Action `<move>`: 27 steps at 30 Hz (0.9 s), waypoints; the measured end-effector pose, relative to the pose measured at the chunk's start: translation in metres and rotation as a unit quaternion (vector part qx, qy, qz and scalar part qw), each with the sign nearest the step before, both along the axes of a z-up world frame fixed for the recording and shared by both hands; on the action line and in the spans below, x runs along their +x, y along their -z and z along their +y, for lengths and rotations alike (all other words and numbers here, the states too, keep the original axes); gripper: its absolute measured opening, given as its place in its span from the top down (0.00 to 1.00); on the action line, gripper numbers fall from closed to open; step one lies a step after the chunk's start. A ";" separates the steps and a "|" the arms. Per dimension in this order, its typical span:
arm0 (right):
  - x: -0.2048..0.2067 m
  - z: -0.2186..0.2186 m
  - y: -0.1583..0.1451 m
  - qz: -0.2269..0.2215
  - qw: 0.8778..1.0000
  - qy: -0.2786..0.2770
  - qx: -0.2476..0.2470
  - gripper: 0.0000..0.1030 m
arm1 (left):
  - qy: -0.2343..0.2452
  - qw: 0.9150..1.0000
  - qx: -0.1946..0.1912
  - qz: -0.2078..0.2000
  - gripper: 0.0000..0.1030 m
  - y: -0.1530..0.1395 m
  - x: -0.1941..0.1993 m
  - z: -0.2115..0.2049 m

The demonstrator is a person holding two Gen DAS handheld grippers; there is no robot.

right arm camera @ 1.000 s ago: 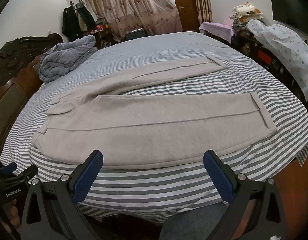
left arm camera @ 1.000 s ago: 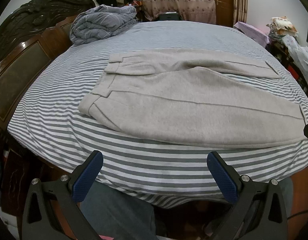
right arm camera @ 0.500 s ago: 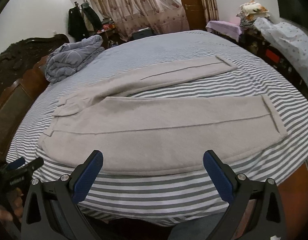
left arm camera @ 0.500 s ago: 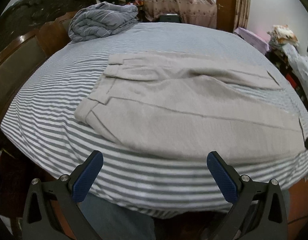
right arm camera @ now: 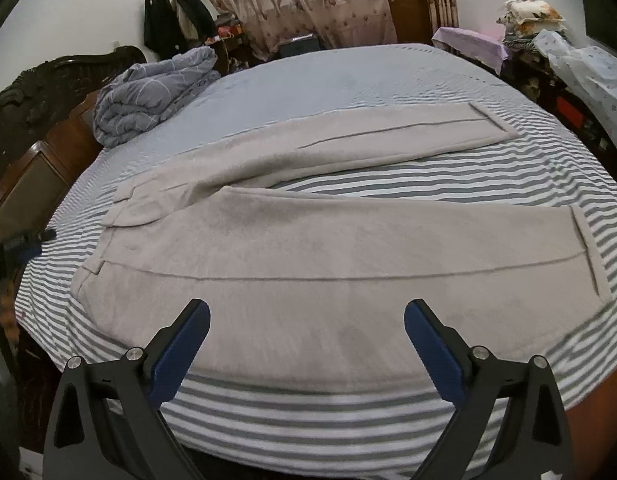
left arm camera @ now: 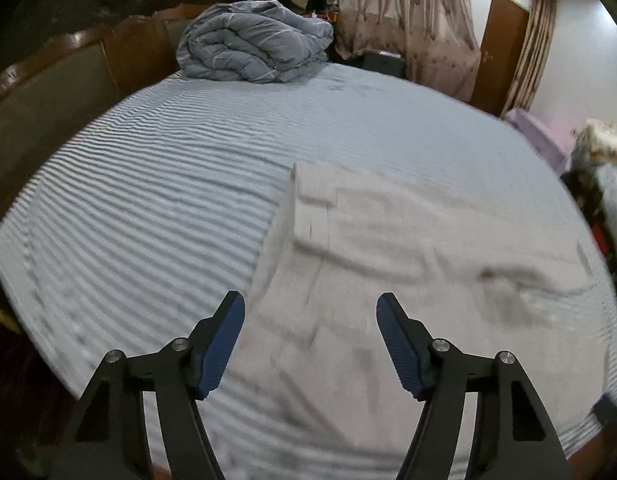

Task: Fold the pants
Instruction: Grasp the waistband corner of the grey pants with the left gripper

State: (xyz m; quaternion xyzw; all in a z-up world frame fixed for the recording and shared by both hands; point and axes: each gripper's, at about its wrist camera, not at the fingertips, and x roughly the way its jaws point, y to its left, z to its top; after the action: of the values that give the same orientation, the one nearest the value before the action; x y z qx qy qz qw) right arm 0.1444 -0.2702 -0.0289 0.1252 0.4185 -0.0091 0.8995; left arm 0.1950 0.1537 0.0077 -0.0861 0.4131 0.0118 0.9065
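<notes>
Our left gripper [left arm camera: 310, 344] hangs over the waistband end of the pants [right arm camera: 292, 248], its blue pads [left arm camera: 222, 346] parted with nothing pinched between them; the jaws have just been closing partway, and we see only cloth lying beneath the gap, not gripped. That view is smeared by motion blur, so the finer folds of the fabric there are hard for us to read. Our right gripper [right arm camera: 306, 354] stands released as well, jaws wide, poised at the near edge of the near trouser leg without touching it. The light grey pants lie flat on the striped bed sheet [right arm camera: 388, 428], waistband to the left, both legs running off to the right, the far leg angled away from the near one so a wedge of sheet shows between them. Beyond, at the far left by the dark wooden headboard [left arm camera: 88, 68], sits a bundled grey duvet [left arm camera: 252, 46]. Patterned curtains [right arm camera: 308, 0] hang at the far wall.
</notes>
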 end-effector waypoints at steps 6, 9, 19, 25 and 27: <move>0.041 0.013 0.014 0.022 0.999 -0.014 0.017 0.13 | 0.012 0.989 -0.143 0.025 0.33 0.012 0.090 0.051; 0.063 0.019 0.017 0.031 0.999 -0.026 0.021 0.15 | 0.009 0.976 -0.213 0.048 0.33 0.027 0.128 0.069; 0.119 0.027 0.030 0.050 0.998 -0.040 -0.008 0.15 | -0.021 0.944 -0.313 0.102 0.48 0.079 0.224 0.101; 0.142 0.031 0.046 0.068 0.996 -0.049 -0.015 0.18 | -0.005 0.937 -0.331 0.115 0.53 0.102 0.253 0.095; 0.156 0.033 0.048 0.069 0.996 -0.057 -0.016 0.20 | -0.004 0.935 -0.335 0.117 0.53 0.110 0.261 0.093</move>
State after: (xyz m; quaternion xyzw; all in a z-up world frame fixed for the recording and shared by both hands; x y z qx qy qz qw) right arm 0.3000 -0.2376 -0.0768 0.0856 0.4860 0.0267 0.8693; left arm 0.4560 0.2471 -0.1018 -0.3847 0.4958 -0.1137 0.7702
